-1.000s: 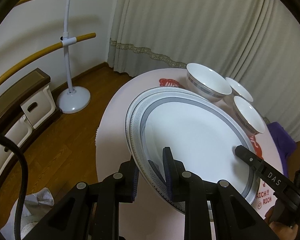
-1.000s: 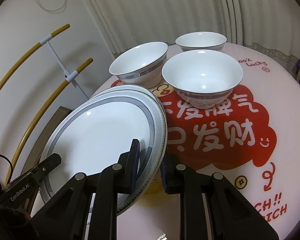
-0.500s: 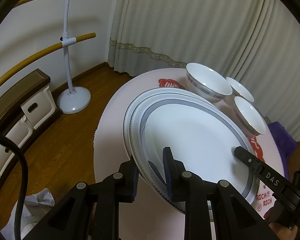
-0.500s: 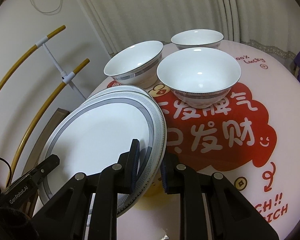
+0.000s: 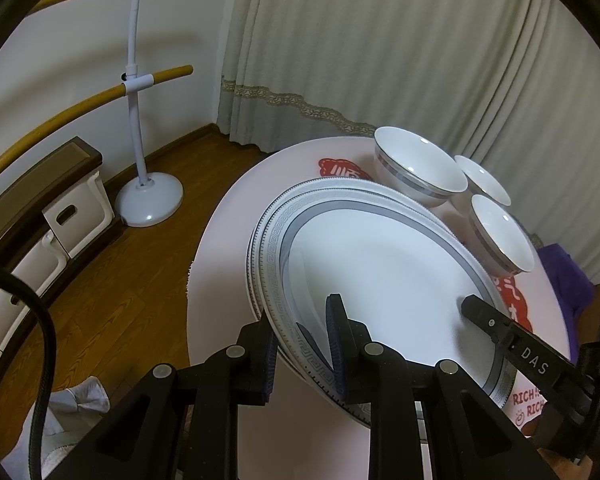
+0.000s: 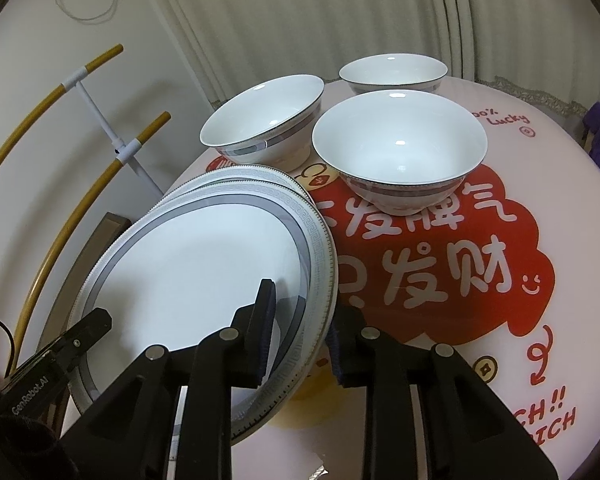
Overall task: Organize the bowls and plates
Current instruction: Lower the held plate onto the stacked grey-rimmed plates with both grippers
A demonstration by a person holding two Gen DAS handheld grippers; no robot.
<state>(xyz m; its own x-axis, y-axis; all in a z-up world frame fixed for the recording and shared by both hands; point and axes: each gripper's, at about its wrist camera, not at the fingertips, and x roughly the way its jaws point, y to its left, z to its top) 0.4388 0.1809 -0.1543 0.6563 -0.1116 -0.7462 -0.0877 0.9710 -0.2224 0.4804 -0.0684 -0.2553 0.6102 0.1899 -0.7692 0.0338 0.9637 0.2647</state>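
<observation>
A white plate with a grey patterned rim (image 5: 380, 280) (image 6: 204, 264) lies on top of a matching plate (image 5: 320, 188) (image 6: 244, 172) on the left part of the round table (image 6: 540, 160). My left gripper (image 5: 302, 320) is shut on the top plate's near rim. My right gripper (image 6: 302, 304) straddles the opposite rim. Its jaws are opening, and the outer pad stands just off the edge. Three white bowls stand upright behind the plates: one (image 6: 264, 120) nearest the stack, one (image 6: 400, 148) on the red print, one (image 6: 394, 72) at the back.
The table (image 5: 228, 240) carries a pink cloth with a red printed patch. A white floor stand with yellow bars (image 5: 140, 120) and a low drawer unit (image 5: 60, 200) stand left on the wooden floor. Curtains hang behind. A purple cloth (image 5: 560, 272) lies past the table's right edge.
The right gripper's outer finger has drawn away from the plate's rim. The top plate has settled closer over the plate below. The left grip looks the same.
</observation>
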